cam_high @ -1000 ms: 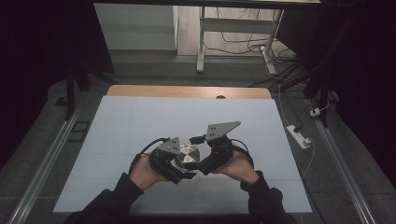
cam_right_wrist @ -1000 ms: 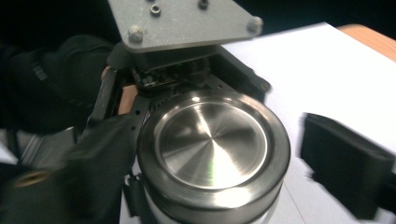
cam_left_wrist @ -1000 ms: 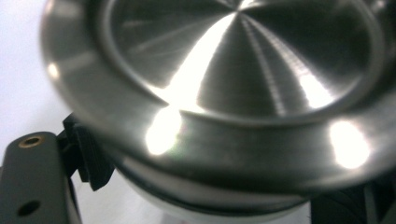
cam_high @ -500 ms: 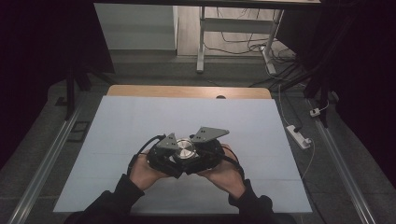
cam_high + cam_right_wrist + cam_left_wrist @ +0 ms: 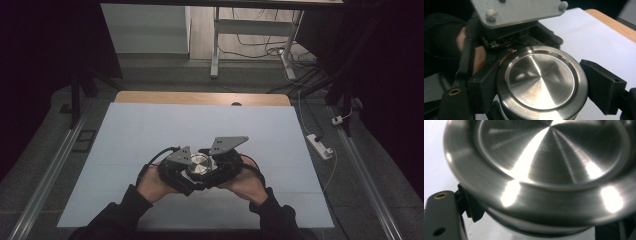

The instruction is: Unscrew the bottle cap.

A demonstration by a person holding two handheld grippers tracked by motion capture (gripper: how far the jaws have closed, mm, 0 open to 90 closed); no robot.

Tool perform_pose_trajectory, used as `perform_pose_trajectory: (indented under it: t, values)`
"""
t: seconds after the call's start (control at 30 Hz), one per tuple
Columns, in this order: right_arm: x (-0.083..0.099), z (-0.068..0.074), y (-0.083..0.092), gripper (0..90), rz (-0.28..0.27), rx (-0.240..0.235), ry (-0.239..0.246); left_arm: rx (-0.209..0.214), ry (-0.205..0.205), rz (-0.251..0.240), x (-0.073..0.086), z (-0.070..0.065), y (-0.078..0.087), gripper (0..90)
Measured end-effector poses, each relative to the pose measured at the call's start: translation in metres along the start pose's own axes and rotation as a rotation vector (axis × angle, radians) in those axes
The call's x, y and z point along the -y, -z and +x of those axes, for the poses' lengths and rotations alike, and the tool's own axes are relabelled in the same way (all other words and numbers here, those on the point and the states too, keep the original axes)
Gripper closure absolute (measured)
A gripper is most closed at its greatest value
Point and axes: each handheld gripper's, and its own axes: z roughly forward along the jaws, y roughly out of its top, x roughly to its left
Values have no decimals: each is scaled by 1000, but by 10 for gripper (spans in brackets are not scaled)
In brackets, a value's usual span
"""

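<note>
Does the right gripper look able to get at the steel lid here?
Probably yes: the right gripper has just been closing, its jaws flanking the steel lid, nothing between; the left gripper holds lower.

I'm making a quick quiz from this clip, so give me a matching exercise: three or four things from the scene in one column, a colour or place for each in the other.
Things:
1. metal lid
2. right gripper
3. white mat
4. power strip

Descriptions:
A. covers most of the tabletop
B. lies on the floor right of the table
C. brushed silver, round
D. black jaws clamped on the round rim

Pairs: 1-C, 2-D, 3-A, 4-B
</note>
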Motion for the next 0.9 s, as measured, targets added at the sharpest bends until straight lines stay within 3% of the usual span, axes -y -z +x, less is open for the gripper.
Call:
perform_pose_trajectory:
  t: [0.03, 0.17, 0.37, 0.5, 0.9]
  values:
    - [2, -3, 2, 189, -19, -49, 7, 9, -5, -5, 0, 0, 0, 153]
    - [5, -9, 4, 190, -45, -122, 12, 41, -24, -10, 0, -1, 0, 153]
    - [7, -11, 7, 191, -72, -167, 36, 65, -43, -4, 1, -1, -2, 153]
    - [7, -13, 9, 192, -85, -173, 38, 75, -48, -2, 1, -2, -3, 153]
    - [6, -12, 10, 192, -91, -147, 43, 45, -43, 14, 2, -1, -4, 153]
